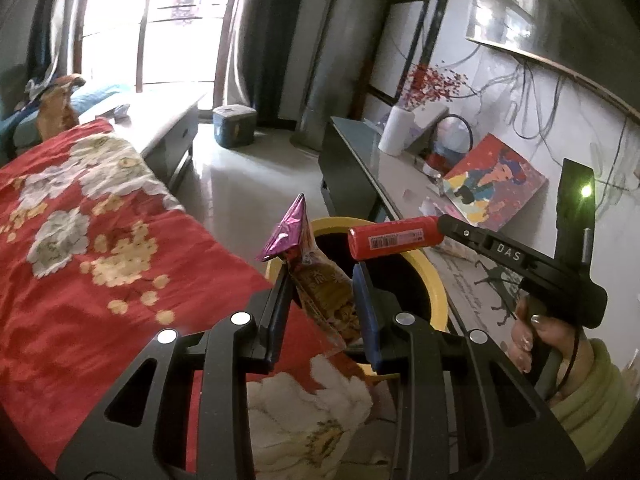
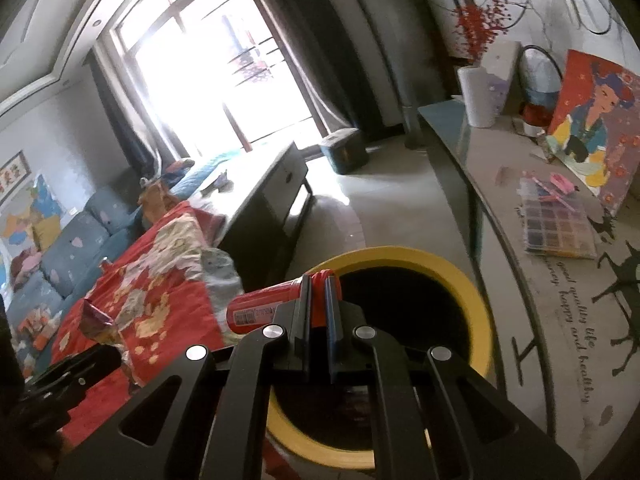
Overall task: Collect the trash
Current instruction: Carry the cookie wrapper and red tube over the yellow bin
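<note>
We see a bright window point(image 2: 224, 60) that floods the room with daylight, dark curtains point(image 2: 352, 40) hanging beside it. The pale floor point(image 1: 256, 168) shines under the glare. On one side stands a blue sofa point(image 2: 68, 248), with a red flowered blanket point(image 1: 80, 240) spread nearby and a low grey cabinet point(image 2: 272, 184) behind it. Along the pale wall point(image 1: 560, 92) runs a long sideboard point(image 2: 500, 184) bearing a white vase point(image 2: 478, 96) and a colourful painting point(image 2: 596, 120).

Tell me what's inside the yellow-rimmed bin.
The yellow-rimmed bin shows only a dark interior; its bottom is lost in shadow and partly behind the right gripper, which holds the red tube above the rim.
</note>
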`<state>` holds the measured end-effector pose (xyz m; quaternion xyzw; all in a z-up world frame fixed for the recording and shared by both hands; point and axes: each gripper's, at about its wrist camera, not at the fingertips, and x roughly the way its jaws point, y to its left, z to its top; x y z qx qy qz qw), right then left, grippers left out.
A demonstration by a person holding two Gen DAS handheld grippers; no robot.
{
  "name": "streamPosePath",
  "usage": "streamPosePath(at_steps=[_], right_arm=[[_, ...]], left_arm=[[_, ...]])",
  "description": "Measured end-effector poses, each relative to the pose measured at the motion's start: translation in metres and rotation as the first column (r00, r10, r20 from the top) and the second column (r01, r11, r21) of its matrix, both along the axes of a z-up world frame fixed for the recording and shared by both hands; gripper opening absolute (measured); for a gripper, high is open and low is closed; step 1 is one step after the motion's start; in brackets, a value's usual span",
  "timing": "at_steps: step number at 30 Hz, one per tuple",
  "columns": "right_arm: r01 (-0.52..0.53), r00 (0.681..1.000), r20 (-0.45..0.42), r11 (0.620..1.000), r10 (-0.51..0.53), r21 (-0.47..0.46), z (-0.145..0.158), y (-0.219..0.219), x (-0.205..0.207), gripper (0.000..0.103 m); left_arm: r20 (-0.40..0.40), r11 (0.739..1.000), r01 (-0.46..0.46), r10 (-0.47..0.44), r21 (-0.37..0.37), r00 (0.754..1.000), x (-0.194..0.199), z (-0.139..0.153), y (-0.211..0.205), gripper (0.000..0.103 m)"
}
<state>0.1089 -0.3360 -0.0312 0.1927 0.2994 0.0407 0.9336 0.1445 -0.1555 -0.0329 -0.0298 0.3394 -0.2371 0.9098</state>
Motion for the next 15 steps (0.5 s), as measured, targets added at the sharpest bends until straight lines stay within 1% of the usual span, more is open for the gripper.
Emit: streamPosePath(at_steps=[6, 15], right_arm=[[0.045, 0.999, -0.007, 0.999, -0.045, 0.017, -0.006, -0.022, -0.005, 0.006], [0.098, 0.995, -0.017, 0.995, -0.097, 0.016, -0.012, -0.046, -0.012, 0.006]], left_arm=[[0.003, 0.999, 0.037, -0.037, 0.016, 0.999, 0.001, -0.002, -0.020, 0.025], [0.001, 0.995, 0.094, -0.095, 0.040, 0.996, 0.001, -0.008, -0.047, 0.025]])
